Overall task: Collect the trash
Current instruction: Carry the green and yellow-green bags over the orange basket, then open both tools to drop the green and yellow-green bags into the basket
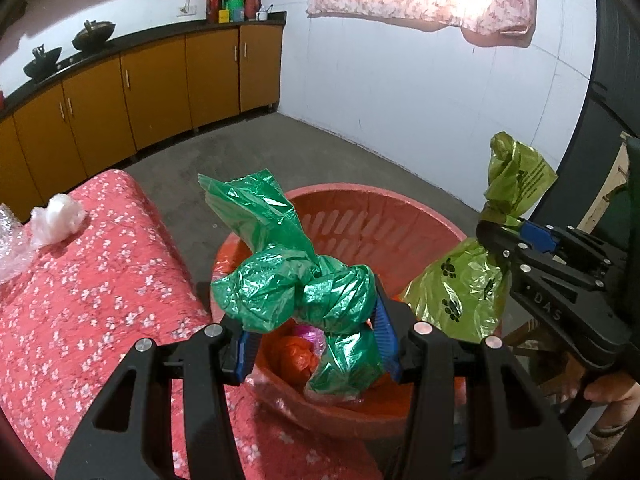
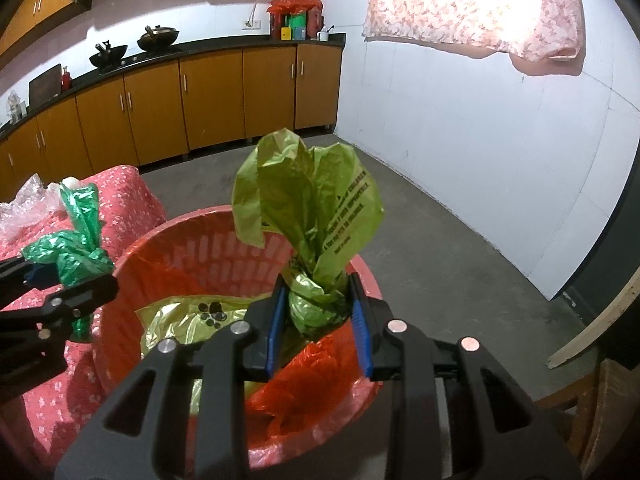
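Green bag [image 1: 296,288] I am pinching in my left jaws, olive bag [image 2: 316,304] in my right, both knot-clamped over the red basket [image 1: 400,208] for dropping.

Kitchen interior: orange-brown base cabinets [image 2: 208,96] under a dark countertop [image 2: 224,46], white wall [image 2: 460,128], grey concrete floor [image 2: 440,240], backlit floral curtain [image 2: 472,4].

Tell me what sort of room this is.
Most likely a home kitchen: a dark countertop runs over orange-brown cabinets, with two black woks on it. A red bin stands on the concrete floor.
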Tool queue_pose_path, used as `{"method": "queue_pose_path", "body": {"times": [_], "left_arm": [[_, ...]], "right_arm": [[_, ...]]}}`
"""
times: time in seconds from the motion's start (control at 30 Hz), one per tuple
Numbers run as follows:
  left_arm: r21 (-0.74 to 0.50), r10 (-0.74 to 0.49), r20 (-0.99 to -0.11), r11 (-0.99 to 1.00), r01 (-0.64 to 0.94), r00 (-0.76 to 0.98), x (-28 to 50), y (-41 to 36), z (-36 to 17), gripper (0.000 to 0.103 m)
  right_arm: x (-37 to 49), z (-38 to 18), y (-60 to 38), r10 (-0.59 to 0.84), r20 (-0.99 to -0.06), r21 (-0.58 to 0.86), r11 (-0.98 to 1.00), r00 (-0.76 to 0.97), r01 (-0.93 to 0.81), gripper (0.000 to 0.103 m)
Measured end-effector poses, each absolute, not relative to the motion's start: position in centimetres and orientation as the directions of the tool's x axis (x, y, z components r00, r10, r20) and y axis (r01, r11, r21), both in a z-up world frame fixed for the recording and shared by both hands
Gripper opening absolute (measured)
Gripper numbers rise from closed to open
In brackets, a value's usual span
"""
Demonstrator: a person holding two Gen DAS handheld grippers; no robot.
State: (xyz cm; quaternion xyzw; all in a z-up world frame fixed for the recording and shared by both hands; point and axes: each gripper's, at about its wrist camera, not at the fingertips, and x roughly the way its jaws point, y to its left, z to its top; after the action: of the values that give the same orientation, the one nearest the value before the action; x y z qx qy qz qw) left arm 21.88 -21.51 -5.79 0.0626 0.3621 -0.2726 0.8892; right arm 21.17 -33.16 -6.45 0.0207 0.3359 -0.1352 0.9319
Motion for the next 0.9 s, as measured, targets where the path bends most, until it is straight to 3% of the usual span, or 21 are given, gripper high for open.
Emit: {"method": "queue_pose_path", "body": {"times": [0.43, 0.9], "left_arm": [[-0.074, -0.44, -0.702, 0.827, 0.557, 0.56, 23.0, -22.6, -6.9, 0.053], [-0.071, -0.429, -0.707, 0.833, 0.548, 0.561, 23.6, -22.1, -7.3, 0.06]], "right_arm": [[21.8, -7.0, -33.5, -0.2, -0.63, -0.014, 0.969, 0.75, 0.246, 0.032], [21.0, -6.9, -35.1, -0.158, -0.624, 0.072, 0.964, 0.765, 0.258, 0.045]]}}
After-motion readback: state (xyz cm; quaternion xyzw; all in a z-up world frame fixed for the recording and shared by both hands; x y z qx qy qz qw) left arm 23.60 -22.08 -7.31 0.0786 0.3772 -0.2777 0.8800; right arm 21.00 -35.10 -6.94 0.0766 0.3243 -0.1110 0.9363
